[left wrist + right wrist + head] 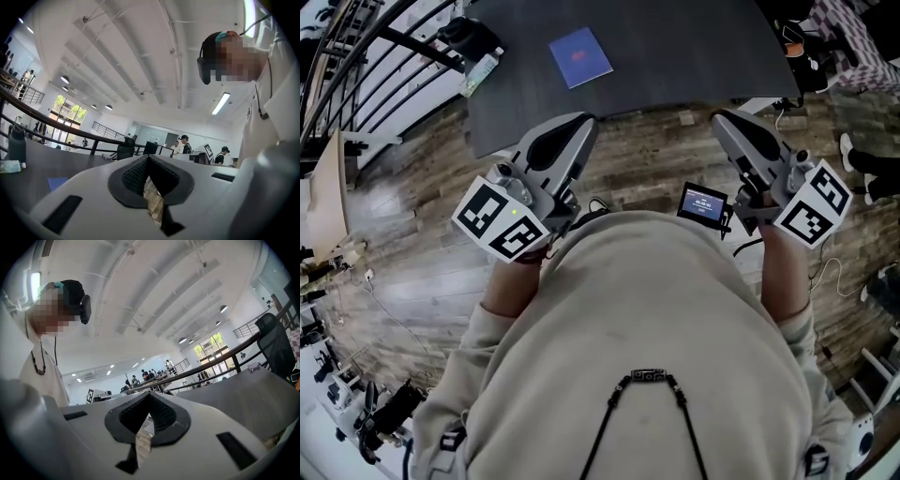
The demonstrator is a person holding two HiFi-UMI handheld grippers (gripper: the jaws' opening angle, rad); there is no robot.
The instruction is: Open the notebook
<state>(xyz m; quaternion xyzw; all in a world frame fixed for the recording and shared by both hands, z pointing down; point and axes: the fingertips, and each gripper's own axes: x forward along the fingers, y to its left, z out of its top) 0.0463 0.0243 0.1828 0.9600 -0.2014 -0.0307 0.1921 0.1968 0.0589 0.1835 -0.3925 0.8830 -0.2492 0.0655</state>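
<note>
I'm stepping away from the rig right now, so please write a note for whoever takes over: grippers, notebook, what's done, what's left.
Left gripper: jaws together, nothing in them, held over the floor short of the table.
Right gripper: jaws together, empty, also short of the table.
Notebook: blue, lying closed on the dark table, apart from both grippers.
Done: nothing yet; the cover is untouched.
Left: reach the notebook and open it.

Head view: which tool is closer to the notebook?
The left tool: in the picture its tip sits almost straight below the blue notebook. The right tool is off to the side, farther away.
</note>
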